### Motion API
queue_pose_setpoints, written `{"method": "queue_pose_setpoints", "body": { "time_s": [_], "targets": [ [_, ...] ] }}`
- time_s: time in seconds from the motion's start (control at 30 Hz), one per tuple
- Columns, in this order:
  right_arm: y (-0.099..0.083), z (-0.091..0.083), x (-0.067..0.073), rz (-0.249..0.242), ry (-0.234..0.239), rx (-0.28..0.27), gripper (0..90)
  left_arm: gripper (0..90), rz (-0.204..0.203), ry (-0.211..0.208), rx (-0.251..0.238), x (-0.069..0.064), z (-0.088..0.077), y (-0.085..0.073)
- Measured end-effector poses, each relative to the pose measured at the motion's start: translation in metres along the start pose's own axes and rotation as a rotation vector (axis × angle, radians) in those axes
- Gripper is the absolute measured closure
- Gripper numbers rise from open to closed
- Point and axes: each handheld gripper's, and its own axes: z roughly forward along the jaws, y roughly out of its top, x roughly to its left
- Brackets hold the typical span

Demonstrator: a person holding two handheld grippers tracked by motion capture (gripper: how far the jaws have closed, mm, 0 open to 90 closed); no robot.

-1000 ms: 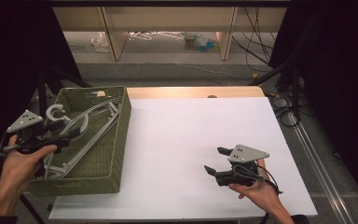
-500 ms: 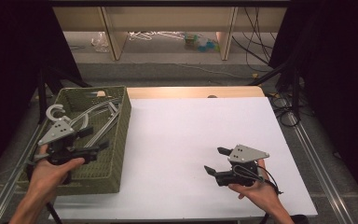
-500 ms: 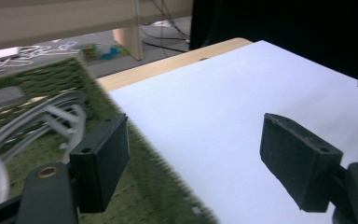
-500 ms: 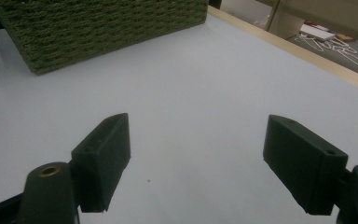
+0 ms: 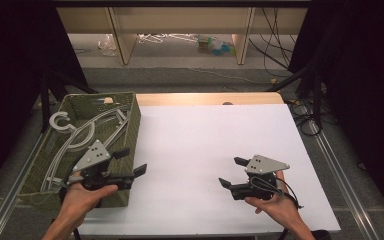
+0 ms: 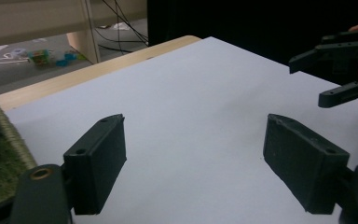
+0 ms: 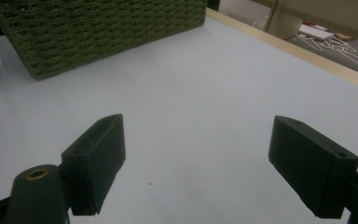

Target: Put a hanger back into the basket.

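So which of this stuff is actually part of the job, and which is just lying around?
Part of the job:
- green woven basket
- grey hangers lying in it
- left gripper at the basket's near corner, open, holding nothing
- right gripper over the white table, open, holding nothing

Just lying about:
- floor clutter beyond the table
- cables at the right

**No readable writing**

No text, label, brand, number or sign can be read anywhere in these views. The green woven basket bears no tag, the white counter is unmarked, and the grey plates on the claws carry no lettering that can be made out. The small things on the floor beyond are too blurred to read.
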Motion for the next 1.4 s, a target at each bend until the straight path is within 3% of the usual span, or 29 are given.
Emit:
{"method": "queue_pose_setpoints", "body": {
  "time_s": [0.27, 0.37, 0.43, 0.83, 0.9, 1.03, 1.17, 1.4],
  "targets": [
    [-0.002, 0.003, 0.003, 0.016, 0.029, -0.011, 18.7, 18.1, -0.001, -0.042, -0.004, -0.017, 0.016, -0.012],
    [-0.002, 0.004, 0.002, 0.011, 0.030, -0.019, 17.4, 17.0, 0.019, -0.058, -0.001, -0.020, 0.019, -0.019],
    [-0.002, 0.004, 0.003, 0.018, 0.049, -0.012, 16.9, 17.1, 0.006, -0.062, 0.002, -0.022, 0.020, -0.024],
    [-0.009, 0.003, 0.012, 0.010, 0.064, -0.041, 16.5, 17.1, 0.021, -0.071, -0.014, -0.038, 0.021, -0.044],
    [-0.012, 0.001, 0.014, 0.007, 0.062, -0.030, 16.4, 17.1, 0.025, -0.075, -0.022, -0.040, 0.022, -0.048],
    [-0.018, -0.004, 0.018, 0.014, 0.067, -0.017, 16.5, 17.1, 0.050, -0.062, 0.008, -0.045, 0.023, -0.056],
    [-0.021, -0.006, 0.023, 0.028, 0.066, 0.005, 16.5, 17.3, 0.039, -0.067, 0.006, -0.047, 0.022, -0.059],
    [-0.027, -0.011, 0.033, 0.025, 0.082, -0.002, 16.5, 17.3, 0.044, -0.061, -0.005, -0.051, 0.019, -0.061]
  ]
}}
